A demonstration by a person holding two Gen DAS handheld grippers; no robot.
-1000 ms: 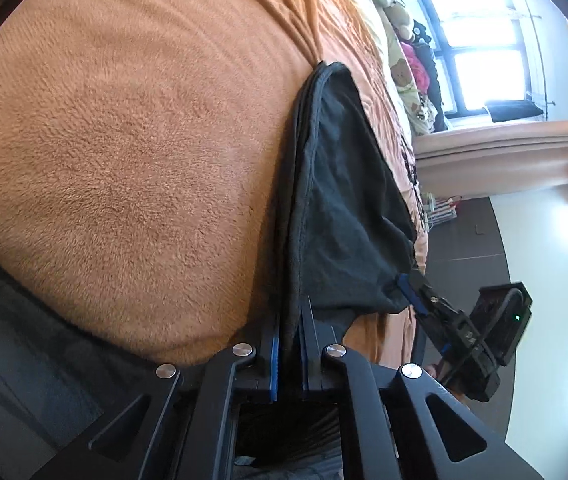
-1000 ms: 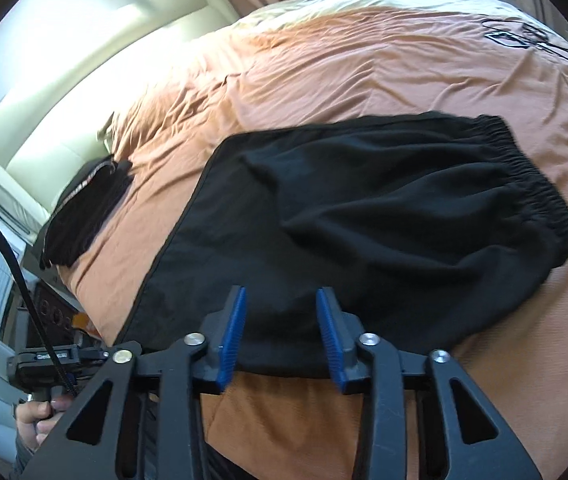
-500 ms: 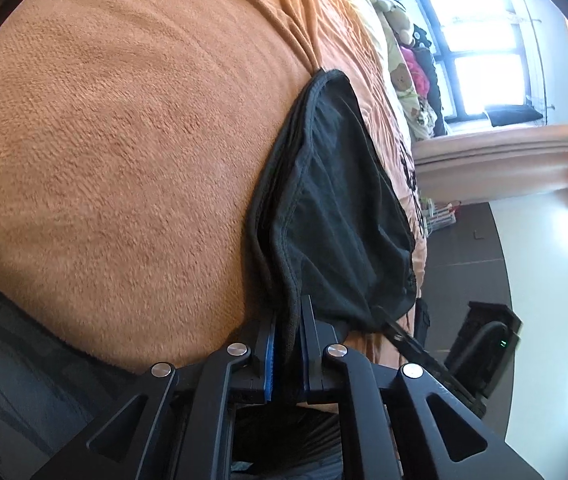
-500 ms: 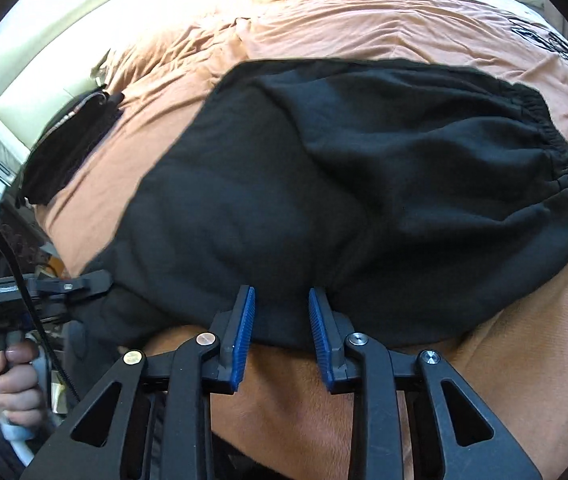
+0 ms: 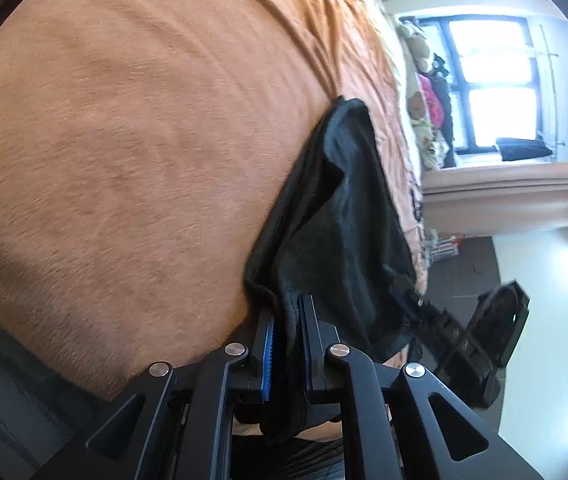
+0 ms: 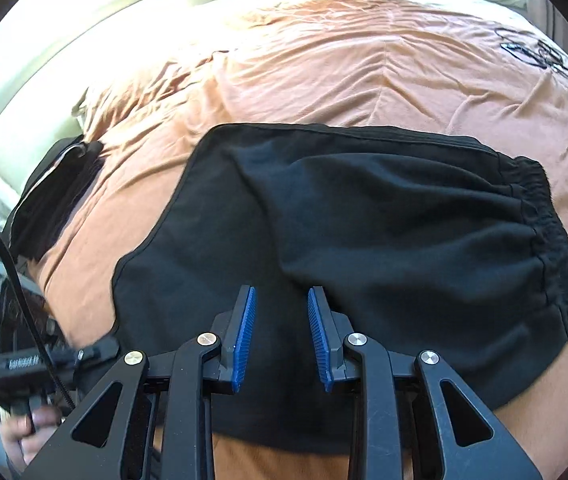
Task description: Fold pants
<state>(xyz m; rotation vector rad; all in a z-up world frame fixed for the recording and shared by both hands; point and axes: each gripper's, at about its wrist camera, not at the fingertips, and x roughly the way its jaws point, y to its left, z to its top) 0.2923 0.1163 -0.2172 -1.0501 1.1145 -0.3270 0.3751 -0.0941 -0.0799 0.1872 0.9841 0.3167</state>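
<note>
**Pants on bed, one corner clamped**

Pants (image 6: 363, 240), black, lie folded over on the orange blanket (image 6: 363, 60) of the bed. In the right wrist view, the elastic waistband sits at 3 o'clock and a hemmed edge runs toward 9 o'clock.

Left claw (image 5: 285, 344): closed tight on a bunched edge of the pants, fabric pinched between the blue pads (image 5: 268, 356). In the right wrist view it appears at 8 o'clock, at the pants' near corner.

Right claw (image 6: 282, 336): jaws parted, nothing gripped, positioned over the near edge of the pants. Contact with the fabric cannot be determined.

A second dark garment (image 6: 52, 200) lies at 9 o'clock on the blanket's edge.
</note>
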